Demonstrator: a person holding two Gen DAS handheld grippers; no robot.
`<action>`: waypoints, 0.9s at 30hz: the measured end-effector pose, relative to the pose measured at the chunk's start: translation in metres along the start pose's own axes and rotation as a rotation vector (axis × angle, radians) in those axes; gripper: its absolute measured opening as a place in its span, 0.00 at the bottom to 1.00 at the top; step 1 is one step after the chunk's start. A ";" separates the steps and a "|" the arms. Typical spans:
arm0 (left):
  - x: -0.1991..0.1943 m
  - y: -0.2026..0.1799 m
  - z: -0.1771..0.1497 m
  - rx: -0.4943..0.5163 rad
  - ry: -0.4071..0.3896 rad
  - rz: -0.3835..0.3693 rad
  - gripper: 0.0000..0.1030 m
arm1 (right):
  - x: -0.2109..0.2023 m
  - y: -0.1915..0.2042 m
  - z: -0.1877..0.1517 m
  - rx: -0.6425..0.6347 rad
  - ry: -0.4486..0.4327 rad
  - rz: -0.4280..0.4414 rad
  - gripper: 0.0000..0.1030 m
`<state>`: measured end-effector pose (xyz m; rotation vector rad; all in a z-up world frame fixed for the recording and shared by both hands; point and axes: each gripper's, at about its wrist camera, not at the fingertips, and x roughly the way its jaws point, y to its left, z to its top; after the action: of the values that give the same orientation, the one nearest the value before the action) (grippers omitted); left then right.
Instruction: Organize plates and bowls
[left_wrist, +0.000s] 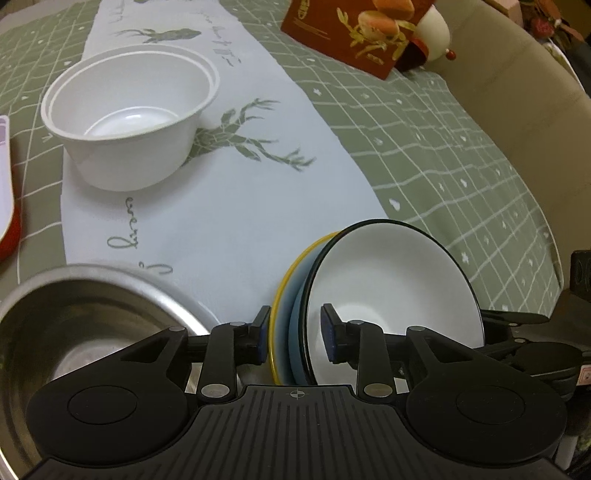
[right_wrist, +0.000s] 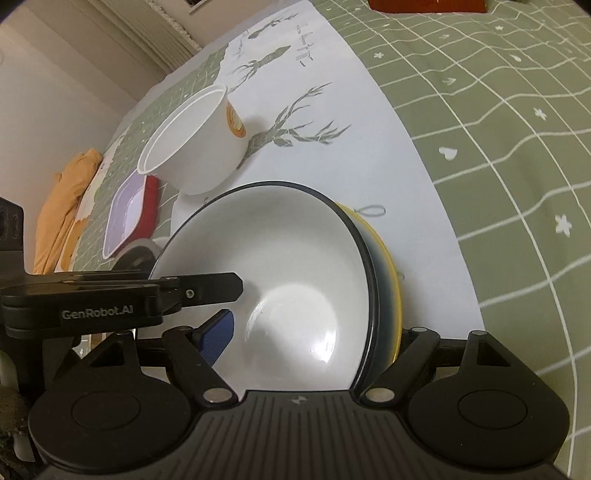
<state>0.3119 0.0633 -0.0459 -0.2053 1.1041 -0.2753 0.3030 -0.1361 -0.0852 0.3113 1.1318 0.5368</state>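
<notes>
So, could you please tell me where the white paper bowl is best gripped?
Pinch the rim of the white paper bowl on its near wall, one finger inside, coming from above: it stands upright, open and empty, too wide to span.

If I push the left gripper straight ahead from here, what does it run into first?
Nothing new at first: the left gripper already straddles the stacked dishes. Pushed forward, its fingers would probably slide along them, then over bare tablecloth; the white bowl sits left of that line.
</notes>
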 end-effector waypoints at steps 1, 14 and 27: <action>0.001 0.001 0.002 -0.007 -0.005 0.002 0.29 | 0.001 0.000 0.003 -0.005 -0.005 -0.003 0.79; -0.002 0.005 0.011 -0.029 0.002 -0.020 0.25 | 0.008 -0.002 0.020 -0.073 -0.048 -0.078 0.79; -0.105 0.094 0.040 -0.309 -0.399 -0.052 0.25 | -0.049 0.062 0.069 -0.266 -0.206 -0.261 0.88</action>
<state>0.3148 0.1875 0.0328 -0.5409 0.7405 -0.1010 0.3348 -0.1095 0.0109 -0.0129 0.8724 0.4068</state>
